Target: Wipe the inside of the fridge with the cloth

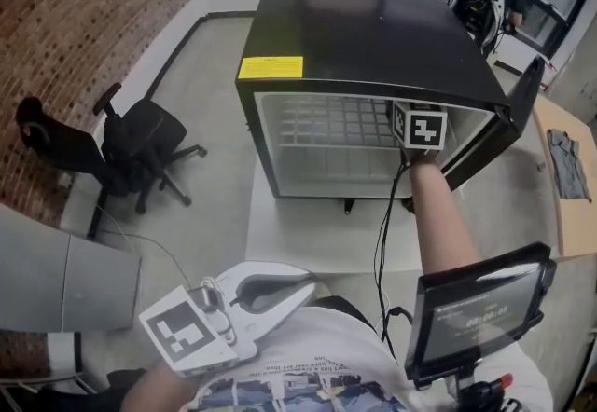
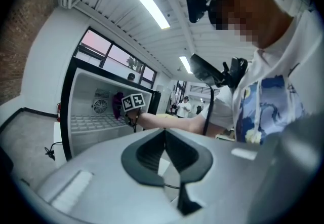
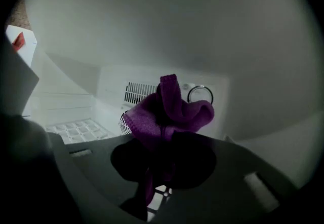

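Note:
A black mini fridge (image 1: 373, 37) stands on the floor with its door (image 1: 494, 135) swung open to the right. My right gripper (image 3: 162, 139) reaches into the upper right of the white inside; only its marker cube (image 1: 418, 128) shows in the head view. It is shut on a bunched purple cloth (image 3: 169, 111), held up near the ceiling and back wall. The cloth (image 2: 118, 104) also shows in the left gripper view. My left gripper (image 1: 284, 287) hangs back close to my body, shut and empty, its jaws touching (image 2: 164, 139).
A wire shelf (image 1: 326, 121) crosses the fridge; a vent grille (image 3: 139, 91) and a dial (image 3: 200, 95) sit on the back wall. A black office chair (image 1: 131, 149) stands left, a wooden table (image 1: 560, 214) right. A cable (image 1: 382, 233) trails from my right arm.

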The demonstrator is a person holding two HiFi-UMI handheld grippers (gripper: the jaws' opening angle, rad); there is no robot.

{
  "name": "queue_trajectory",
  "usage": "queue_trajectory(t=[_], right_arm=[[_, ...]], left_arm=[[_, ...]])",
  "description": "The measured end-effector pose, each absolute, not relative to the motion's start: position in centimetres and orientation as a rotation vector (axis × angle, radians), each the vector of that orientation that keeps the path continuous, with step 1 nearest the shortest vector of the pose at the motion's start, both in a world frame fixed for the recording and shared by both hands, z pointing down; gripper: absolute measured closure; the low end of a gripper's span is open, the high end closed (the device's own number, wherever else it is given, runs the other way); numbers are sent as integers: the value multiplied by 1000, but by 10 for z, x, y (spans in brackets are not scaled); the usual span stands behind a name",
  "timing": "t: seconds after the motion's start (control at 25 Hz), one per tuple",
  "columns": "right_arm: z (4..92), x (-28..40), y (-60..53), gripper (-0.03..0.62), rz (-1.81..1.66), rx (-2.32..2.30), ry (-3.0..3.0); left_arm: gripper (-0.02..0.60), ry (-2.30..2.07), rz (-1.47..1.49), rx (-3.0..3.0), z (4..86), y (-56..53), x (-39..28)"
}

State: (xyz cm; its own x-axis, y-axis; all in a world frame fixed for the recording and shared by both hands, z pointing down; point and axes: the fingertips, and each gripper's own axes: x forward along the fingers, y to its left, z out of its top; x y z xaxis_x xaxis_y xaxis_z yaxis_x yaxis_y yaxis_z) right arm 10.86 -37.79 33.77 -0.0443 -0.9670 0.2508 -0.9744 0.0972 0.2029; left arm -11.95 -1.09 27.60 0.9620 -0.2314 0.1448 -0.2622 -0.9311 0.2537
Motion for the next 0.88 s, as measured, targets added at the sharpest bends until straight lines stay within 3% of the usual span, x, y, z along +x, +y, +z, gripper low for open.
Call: queue_trajectory(t=[0.48,0.88], right_arm=[[329,69,-383,514,80,2000,-2122],[337,-2,-399,514,55,1815,-2212]], left_arm=[[575,-473,123,2800,279,-17,-137],[575,-498,119,2799,282,-5,-149]])
